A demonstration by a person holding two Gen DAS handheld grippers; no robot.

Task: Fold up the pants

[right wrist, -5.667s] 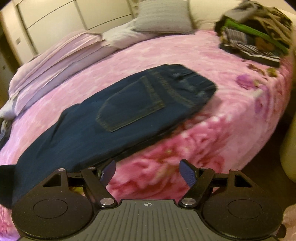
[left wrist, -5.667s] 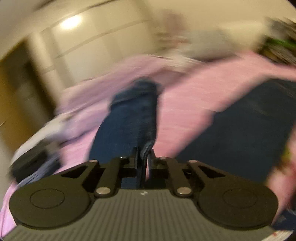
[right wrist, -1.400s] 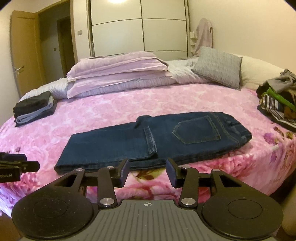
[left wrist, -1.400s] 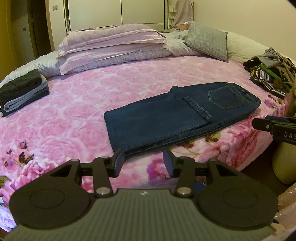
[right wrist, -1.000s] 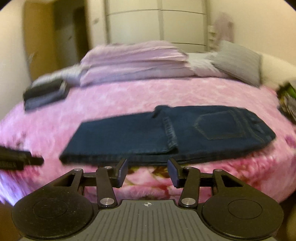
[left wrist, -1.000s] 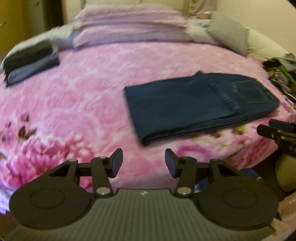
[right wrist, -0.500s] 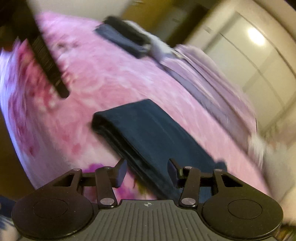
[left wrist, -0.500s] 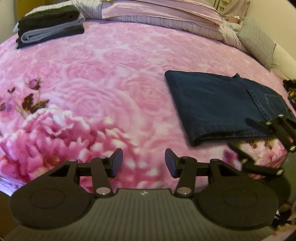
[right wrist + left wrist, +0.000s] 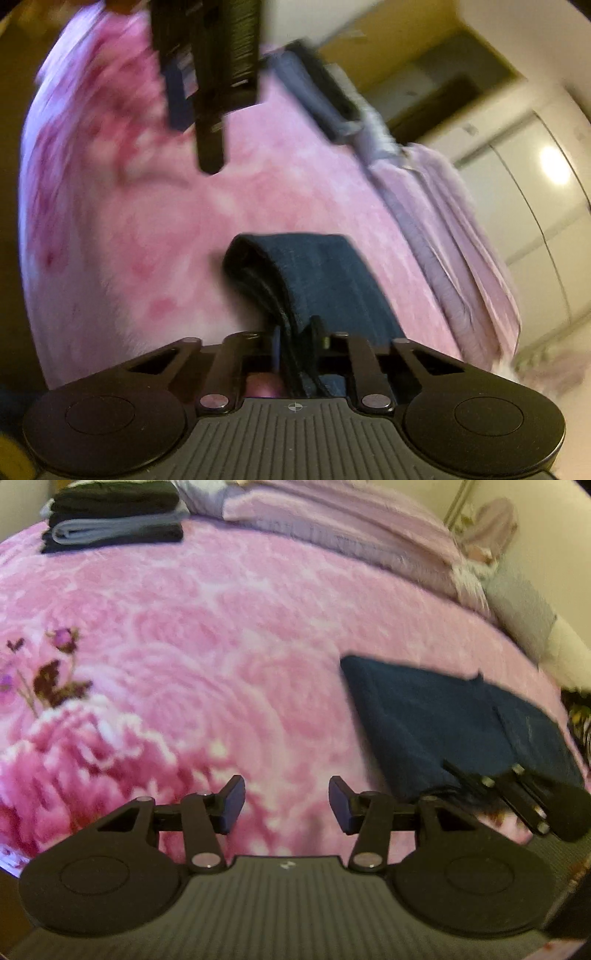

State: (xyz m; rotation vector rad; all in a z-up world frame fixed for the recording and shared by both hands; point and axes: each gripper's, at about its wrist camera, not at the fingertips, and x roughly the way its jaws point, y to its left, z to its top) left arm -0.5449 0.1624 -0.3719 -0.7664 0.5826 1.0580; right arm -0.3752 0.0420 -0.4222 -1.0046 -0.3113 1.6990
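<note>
Dark blue jeans (image 9: 436, 720) lie folded on the pink flowered bedspread (image 9: 207, 635), to the right in the left wrist view. My left gripper (image 9: 286, 805) is open over bare bedspread, left of the jeans' folded end, holding nothing. My right gripper (image 9: 295, 339) is shut on the near edge of the folded jeans (image 9: 317, 273), with the denim layers pinched between its fingers. That same right gripper (image 9: 476, 786) shows at the jeans' near edge in the left wrist view. The left gripper's body (image 9: 210, 74) hangs at the top of the right wrist view.
A stack of folded dark and grey clothes (image 9: 114, 517) sits at the far left of the bed. Lilac pillows (image 9: 332, 520) and a grey cushion (image 9: 521, 616) line the far side. White wardrobe doors (image 9: 532, 162) stand beyond the bed.
My right gripper swung in from the bed's front to the jeans' near edge and shut on it. My left gripper moved left and lower, staying open.
</note>
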